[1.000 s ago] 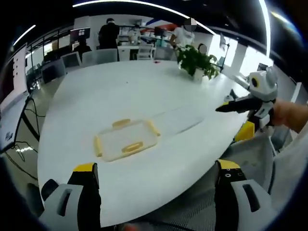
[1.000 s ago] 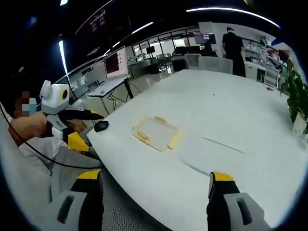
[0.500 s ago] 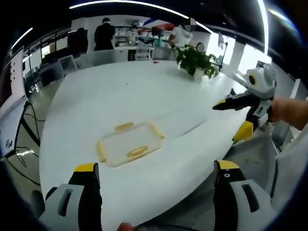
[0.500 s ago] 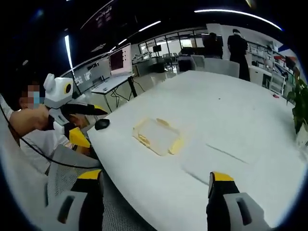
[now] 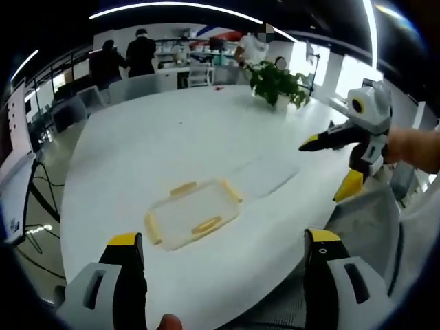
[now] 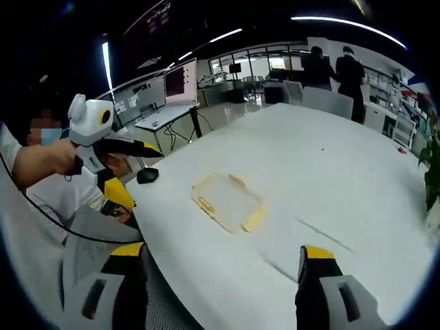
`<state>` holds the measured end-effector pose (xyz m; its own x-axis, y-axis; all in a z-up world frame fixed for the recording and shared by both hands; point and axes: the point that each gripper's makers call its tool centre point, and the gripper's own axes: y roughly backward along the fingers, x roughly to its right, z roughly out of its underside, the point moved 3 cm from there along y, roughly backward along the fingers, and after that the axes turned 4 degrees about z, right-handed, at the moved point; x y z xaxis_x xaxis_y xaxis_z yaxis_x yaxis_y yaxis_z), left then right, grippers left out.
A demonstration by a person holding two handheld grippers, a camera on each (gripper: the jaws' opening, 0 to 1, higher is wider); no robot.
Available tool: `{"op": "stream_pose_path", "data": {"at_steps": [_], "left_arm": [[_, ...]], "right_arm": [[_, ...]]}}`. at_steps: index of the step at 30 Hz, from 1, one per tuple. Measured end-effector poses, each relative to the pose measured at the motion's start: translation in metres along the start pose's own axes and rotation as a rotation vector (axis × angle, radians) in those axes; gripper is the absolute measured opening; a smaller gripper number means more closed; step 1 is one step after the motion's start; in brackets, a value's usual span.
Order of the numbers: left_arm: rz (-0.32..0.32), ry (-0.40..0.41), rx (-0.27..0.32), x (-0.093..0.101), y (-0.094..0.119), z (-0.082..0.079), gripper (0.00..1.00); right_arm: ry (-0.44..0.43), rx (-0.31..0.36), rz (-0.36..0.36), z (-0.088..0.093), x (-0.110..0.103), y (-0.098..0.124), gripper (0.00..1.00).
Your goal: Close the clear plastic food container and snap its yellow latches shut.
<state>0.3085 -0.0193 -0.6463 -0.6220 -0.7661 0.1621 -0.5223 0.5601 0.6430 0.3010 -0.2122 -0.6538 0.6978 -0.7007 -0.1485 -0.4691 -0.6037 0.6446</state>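
A: Left gripper view first, left to right?
B: Smooth, glossy white table (image 5: pixel 137 144), rounded at the edge. Near centre, a little toward 7 o'clock, a clear plastic container (image 5: pixel 194 221), flat and rectangular with rounded corners, lying on the tabletop. Four yellow latches (image 5: pixel 206 225), short bars, one along each side. At 1 o'clock, a leafy green plant (image 5: pixel 278 81) in a white pot. At 3 o'clock, the right gripper (image 5: pixel 311 144), white shell, black jaws tipped yellow, held in a hand (image 5: pixel 412 148) above the table edge.
A: And the left gripper (image 5: pixel 220 244) itself?
B: Spread wide, grey arms capped yellow, gripping nothing, well short of the container.
A: Right gripper view?
B: At 9 o'clock, the left gripper (image 6: pixel 152 151), gripped by a hand (image 6: pixel 65 157); gap between its jaws impossible to judge from here. Just past it, a small black mouse-like lump (image 6: pixel 146 175) on the table (image 6: pixel 330 179). Container (image 6: pixel 228 202) at centre, see-through, yellow-edged. Right gripper (image 6: pixel 220 258) wide apart too, empty, touching nothing.
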Motion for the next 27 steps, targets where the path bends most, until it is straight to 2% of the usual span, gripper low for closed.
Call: {"op": "stream_pose_path", "data": {"at_steps": [15,27], "left_arm": [[-0.004,-0.036,-0.015,-0.023,-0.008,-0.010,0.95],[0.009,-0.075,-0.020,-0.032,-0.014,-0.016,0.95]], "right_arm": [[0.051,-0.005,-0.014,-0.008,0.010,-0.016,0.88],[0.079,-0.002,-0.017,-0.014,0.018,-0.022,0.85]]}}
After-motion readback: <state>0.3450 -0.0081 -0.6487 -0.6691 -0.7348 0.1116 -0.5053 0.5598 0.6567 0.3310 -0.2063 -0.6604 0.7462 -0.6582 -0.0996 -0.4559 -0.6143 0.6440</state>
